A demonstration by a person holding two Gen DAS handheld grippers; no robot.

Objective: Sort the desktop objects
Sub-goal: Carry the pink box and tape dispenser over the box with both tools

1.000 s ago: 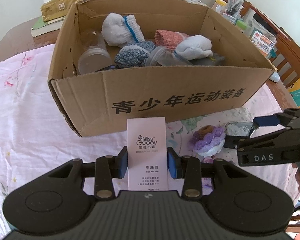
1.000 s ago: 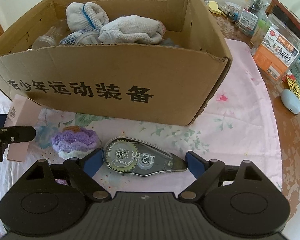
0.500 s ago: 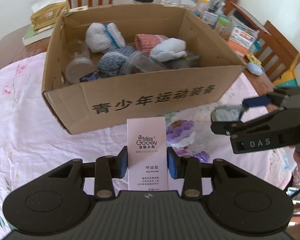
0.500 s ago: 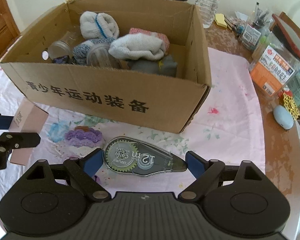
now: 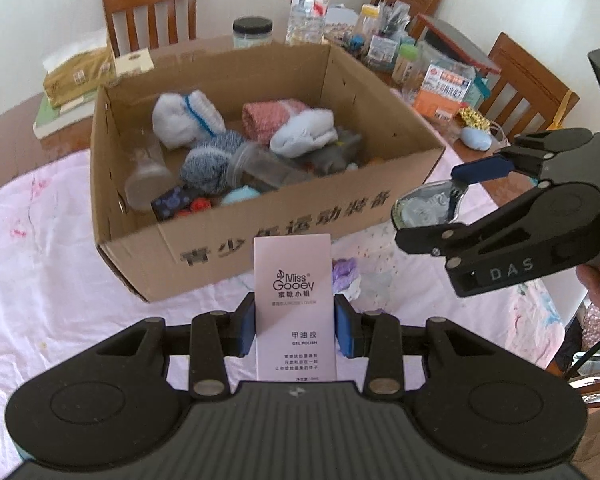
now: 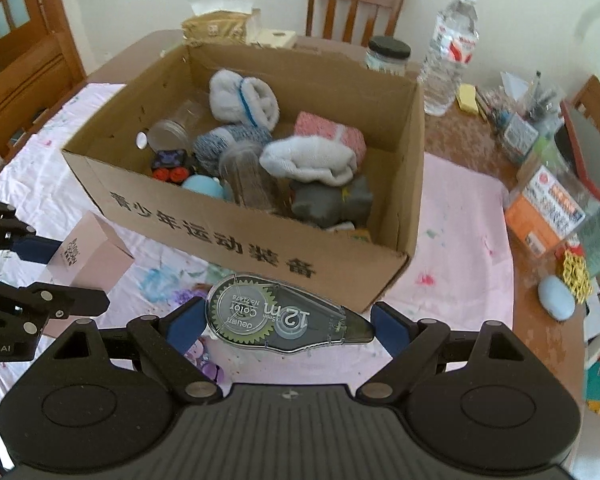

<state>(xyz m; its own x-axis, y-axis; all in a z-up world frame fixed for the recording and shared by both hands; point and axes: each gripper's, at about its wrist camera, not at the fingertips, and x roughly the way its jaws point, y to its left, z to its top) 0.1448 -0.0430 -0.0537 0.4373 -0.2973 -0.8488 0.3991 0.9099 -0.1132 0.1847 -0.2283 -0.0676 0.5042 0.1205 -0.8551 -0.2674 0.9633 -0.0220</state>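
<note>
Hand (image 5: pixel 598 280) in left view only, door (image 6: pixel 16 20) in right

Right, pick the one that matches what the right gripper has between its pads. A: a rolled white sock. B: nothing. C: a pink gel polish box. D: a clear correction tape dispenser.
D: in the right wrist view the right gripper is clamped end to end on the clear correction tape dispenser, while the pink gel polish box sits in the left gripper.

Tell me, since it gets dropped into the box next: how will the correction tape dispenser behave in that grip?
The correction tape dispenser looks like rigid clear plastic, probably light. Gripped end to end by the right gripper, its tapered tip may slip or pivot. Its flat sides should stop it rolling.
</note>
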